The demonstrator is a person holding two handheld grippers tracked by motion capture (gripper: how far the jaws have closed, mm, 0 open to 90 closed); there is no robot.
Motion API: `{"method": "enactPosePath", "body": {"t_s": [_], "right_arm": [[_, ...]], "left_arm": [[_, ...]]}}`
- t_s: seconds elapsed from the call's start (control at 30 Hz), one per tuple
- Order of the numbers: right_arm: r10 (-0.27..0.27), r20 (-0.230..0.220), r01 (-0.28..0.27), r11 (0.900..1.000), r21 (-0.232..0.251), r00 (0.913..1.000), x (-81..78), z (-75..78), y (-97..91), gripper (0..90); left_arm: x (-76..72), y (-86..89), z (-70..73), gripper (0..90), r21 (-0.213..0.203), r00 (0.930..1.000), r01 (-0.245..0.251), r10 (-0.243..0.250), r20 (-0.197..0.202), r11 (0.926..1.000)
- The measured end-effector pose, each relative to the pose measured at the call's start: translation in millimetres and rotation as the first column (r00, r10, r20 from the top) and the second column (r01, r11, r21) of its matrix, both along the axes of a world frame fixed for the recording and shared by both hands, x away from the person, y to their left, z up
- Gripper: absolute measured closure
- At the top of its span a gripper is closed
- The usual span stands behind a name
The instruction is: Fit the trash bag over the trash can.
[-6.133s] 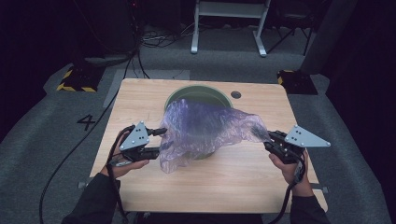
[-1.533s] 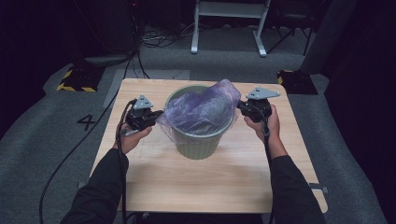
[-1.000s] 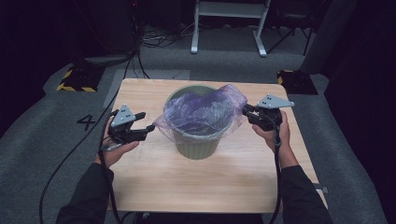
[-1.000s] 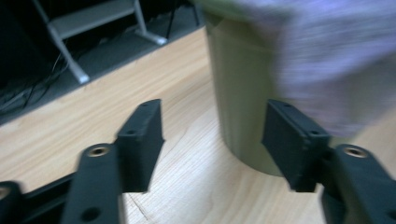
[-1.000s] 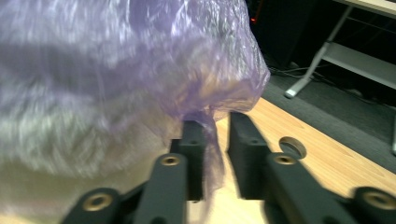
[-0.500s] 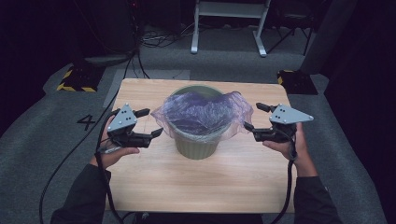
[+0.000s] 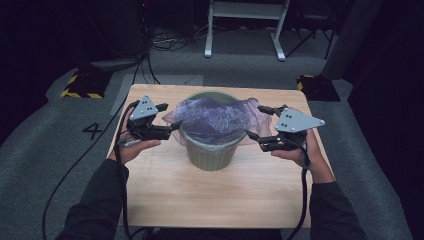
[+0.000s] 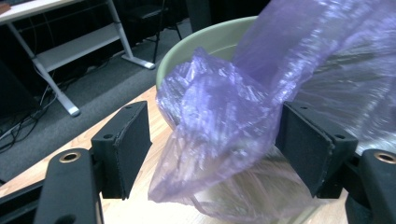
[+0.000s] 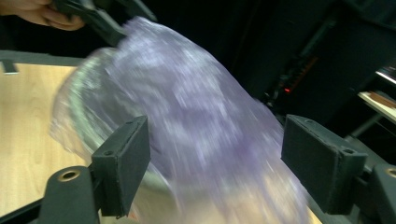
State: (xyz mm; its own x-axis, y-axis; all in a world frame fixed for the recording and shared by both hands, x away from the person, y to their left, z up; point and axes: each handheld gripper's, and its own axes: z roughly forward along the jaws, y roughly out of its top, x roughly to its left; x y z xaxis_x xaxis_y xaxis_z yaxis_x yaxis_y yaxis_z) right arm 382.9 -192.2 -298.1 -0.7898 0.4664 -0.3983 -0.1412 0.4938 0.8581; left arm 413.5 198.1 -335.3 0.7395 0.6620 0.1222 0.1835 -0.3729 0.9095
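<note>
Crinkled translucent purple bag [image 7: 217,117] lining bin [image 7: 210,155]

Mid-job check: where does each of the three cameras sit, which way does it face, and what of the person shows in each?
High view: above the person's side, looking forward and down at the table; both forearms, left gripper, right gripper.
Left gripper view: rides the left gripper, facing the purple bag and green bin.
Right gripper view: rides the right gripper, facing the bag; the other hand behind.
All share the bag.
</note>
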Motion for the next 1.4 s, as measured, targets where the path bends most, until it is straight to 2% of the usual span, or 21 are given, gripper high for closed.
{"method": "enactPosePath", "body": {"t_s": [0.07,0.13,0.17,0.2,0.27,0.33,0.47,0.53,0.57,0.63,0.8,0.97,1.0,1.07,1.1,1.2,1.27,1.3,1.33,1.4], "right_arm": [[-0.003,0.009,0.004,0.9987,-0.051,1.0000,3.1,-0.2,11.2,24.6],[-0.023,0.016,0.024,0.9961,-0.085,0.9996,8.3,-1.3,19.9,31.3],[-0.030,0.011,0.030,0.9949,-0.096,0.9995,11.5,-1.8,22.8,44.2],[-0.018,-0.003,0.018,0.9935,-0.113,0.9998,14.9,-2.3,24.8,53.2],[-0.030,-0.003,0.029,0.9901,-0.137,0.9996,20.5,-3.3,28.4,67.6],[-0.038,-0.013,0.036,0.9918,-0.122,0.9992,24.6,-3.3,29.4,76.4],[-0.050,-0.049,0.047,0.9973,-0.056,0.9975,31.0,-0.8,26.1,81.9],[-0.058,-0.059,0.056,0.9975,-0.044,0.9965,31.6,-0.4,24.5,80.9],[-0.053,-0.068,0.051,0.9981,-0.034,0.9963,31.5,-0.5,23.3,74.5],[-0.071,-0.075,0.070,0.9973,-0.020,0.9947,30.4,-1.0,21.9,51.5],[-0.026,-0.082,0.025,0.9995,-0.017,0.9963,23.4,1.0,22.6,32.5],[0.024,-0.066,-0.024,0.9997,-0.009,0.9975,13.7,7.6,27.6,27.3],[0.039,-0.072,-0.039,0.9992,0.003,0.9966,13.1,9.1,27.6,28.0],[0.052,-0.079,-0.051,0.9985,0.019,0.9955,12.9,11.4,27.5,37.5],[0.048,-0.071,-0.047,0.9989,0.006,0.9963,13.8,12.0,28.1,43.1],[0.035,-0.066,-0.036,0.9990,-0.026,0.9972,17.7,11.4,29.6,61.5],[0.026,-0.076,-0.028,0.9992,-0.028,0.9968,20.8,10.2,29.4,70.5],[0.015,-0.077,-0.017,0.9994,-0.029,0.9970,22.6,9.4,28.9,77.8],[0.006,-0.077,-0.008,0.9996,-0.027,0.9970,23.7,9.0,28.5,80.6],[0.003,-0.085,-0.004,0.9999,-0.017,0.9963,26.1,8.5,27.0,86.2]], "left_arm": [[3.3,-0.9,-0.1,25.9,-0.012,0.9999,-0.006,0.006,-0.010,0.9999],[5.5,-0.7,0.8,25.9,-0.025,0.9997,-0.020,0.019,-0.012,0.9995],[6.3,-0.4,1.2,25.7,-0.040,0.9997,-0.021,0.021,-0.016,0.9990],[6.3,0.4,1.8,25.4,-0.054,0.9996,-0.021,0.020,-0.018,0.9983],[4.2,0.9,1.6,23.3,-0.071,0.9998,-0.006,0.005,-0.019,0.9975],[-0.7,0.9,-0.2,20.6,-0.074,0.9996,0.019,-0.020,-0.019,0.9970],[-12.1,2.4,-6.7,17.1,-0.075,0.9985,0.048,-0.050,-0.023,0.9961],[-19.3,5.7,-10.7,16.4,-0.084,0.9981,0.057,-0.058,-0.019,0.9949],[-22.6,7.5,-13.1,16.3,-0.093,0.9979,0.060,-0.062,-0.020,0.9939],[-28.1,10.3,-18.2,16.1,-0.090,0.9977,0.062,-0.064,-0.023,0.9940],[-29.4,10.0,-31.9,15.7,-0.074,0.9965,0.053,-0.058,-0.061,0.9958],[-21.2,3.5,-44.0,15.6,-0.058,0.9921,0.048,-0.055,-0.113,0.9971],[-19.2,1.9,-45.7,15.7,-0.052,0.9916,0.038,-0.044,-0.122,0.9979],[-15.9,0.1,-48.3,16.8,-0.050,0.9896,0.045,-0.052,-0.135,0.9977],[-14.0,-0.6,-49.4,18.9,-0.047,0.9894,0.043,-0.049,-0.137,0.9980],[-10.6,-0.2,-51.1,32.6,-0.032,0.9910,0.034,-0.038,-0.129,0.9989],[-8.6,0.2,-51.9,45.4,-0.003,0.9930,0.017,-0.017,-0.117,0.9999],[-7.8,0.8,-52.3,50.8,-0.004,0.9928,0.021,-0.021,-0.118,0.9998],[-7.0,1.3,-52.9,57.0,-0.003,0.9928,0.023,-0.023,-0.118,0.9997],[-6.1,0.9,-53.7,72.3,0.027,0.9939,0.021,-0.018,-0.109,0.9994]]}}
